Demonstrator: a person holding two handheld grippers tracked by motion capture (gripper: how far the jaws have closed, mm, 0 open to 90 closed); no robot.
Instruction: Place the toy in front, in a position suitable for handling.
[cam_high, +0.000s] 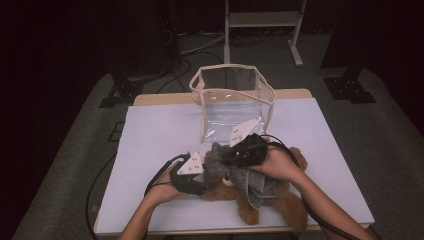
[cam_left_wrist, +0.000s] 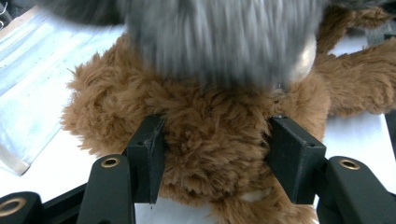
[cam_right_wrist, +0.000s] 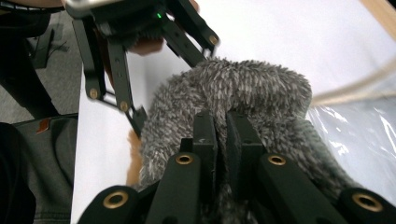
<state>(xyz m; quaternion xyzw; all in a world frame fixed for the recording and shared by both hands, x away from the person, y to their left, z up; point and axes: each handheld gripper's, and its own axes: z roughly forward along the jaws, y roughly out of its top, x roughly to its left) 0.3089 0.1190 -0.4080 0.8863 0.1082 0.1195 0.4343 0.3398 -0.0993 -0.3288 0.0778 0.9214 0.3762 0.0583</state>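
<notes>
A brown plush teddy bear lies on its back near the front of the white table. A grey fuzzy cloth is draped over its head and chest. My left gripper clamps the bear's furry head from both sides, jaws pressed into the plush. My right gripper is shut on a bunched fold of the grey cloth just above the head, with its jaws nearly touching. In the right gripper view the left gripper sits just beyond the fold.
A clear plastic bag with beige trim stands open at the table's far edge, its flap lying flat toward the bear. The bear's legs reach close to the front right edge. A white metal frame and cables lie on the floor behind.
</notes>
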